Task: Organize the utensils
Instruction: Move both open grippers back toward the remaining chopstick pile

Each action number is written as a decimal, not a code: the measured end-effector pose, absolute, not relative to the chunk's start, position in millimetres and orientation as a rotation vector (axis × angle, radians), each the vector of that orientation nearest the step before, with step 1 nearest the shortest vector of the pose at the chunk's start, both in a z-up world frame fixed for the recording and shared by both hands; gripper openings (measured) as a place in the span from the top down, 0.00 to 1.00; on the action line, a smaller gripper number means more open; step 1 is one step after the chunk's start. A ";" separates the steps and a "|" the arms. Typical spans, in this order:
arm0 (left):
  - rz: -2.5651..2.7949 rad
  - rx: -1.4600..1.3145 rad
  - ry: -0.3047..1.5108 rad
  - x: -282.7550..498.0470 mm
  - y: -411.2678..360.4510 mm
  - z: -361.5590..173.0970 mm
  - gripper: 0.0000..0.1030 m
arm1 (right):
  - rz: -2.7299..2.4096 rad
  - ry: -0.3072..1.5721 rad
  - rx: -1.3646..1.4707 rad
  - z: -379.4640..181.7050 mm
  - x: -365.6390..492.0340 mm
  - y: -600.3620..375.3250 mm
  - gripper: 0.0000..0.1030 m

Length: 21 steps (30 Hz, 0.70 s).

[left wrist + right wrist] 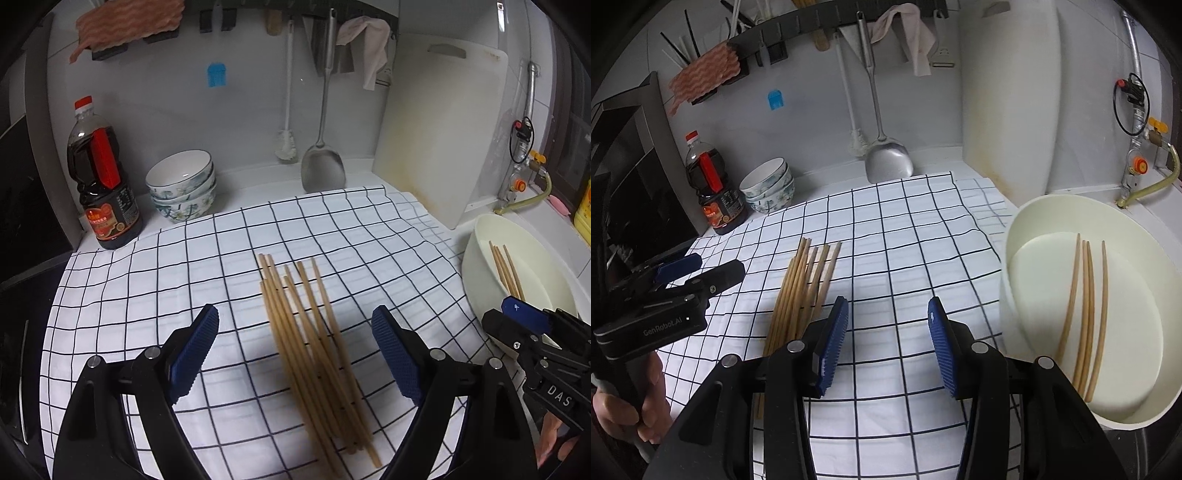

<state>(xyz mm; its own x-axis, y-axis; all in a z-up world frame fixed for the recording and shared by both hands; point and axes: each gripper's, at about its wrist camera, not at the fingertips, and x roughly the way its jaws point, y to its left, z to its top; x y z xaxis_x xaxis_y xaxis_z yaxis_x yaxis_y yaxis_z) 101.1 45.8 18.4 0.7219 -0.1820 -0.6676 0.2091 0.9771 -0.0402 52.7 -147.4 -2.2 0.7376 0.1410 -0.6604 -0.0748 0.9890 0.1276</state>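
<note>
1. Left gripper (295, 325): jaws spread wide, nothing gripped; chopstick bundle (314, 350) lies loose on the checked cloth (147, 277) between the pads.
2. Right gripper (888, 325): half open, empty.
3. Four chopsticks (1086, 314) in the white basin (1027, 229), 3 o'clock of the bundle.

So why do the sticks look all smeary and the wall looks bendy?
Left wrist view: the near ends of the chopsticks on the cloth smear with motion blur. Right wrist view: the cutting board bulges, which is fisheye bending; the four chopsticks in the white bowl look curved too.
</note>
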 end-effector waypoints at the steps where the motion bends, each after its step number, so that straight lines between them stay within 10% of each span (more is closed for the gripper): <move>1: -0.214 0.037 0.730 103.3 49.6 17.1 0.17 | 0.119 0.733 0.096 -3.2 54.0 -145.9 0.58; 21: -0.205 -0.002 0.802 143.9 78.6 -24.1 0.14 | 0.201 0.861 0.084 -54.4 106.9 -102.0 0.55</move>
<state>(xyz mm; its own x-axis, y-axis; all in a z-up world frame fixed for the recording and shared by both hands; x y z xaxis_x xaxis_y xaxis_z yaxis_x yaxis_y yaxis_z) 143.9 78.6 -24.1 0.6767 -0.1832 -0.7131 0.1820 0.9801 -0.0790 106.9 -102.0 -54.4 0.6341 0.2092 -0.7444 -0.1418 0.9778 0.1539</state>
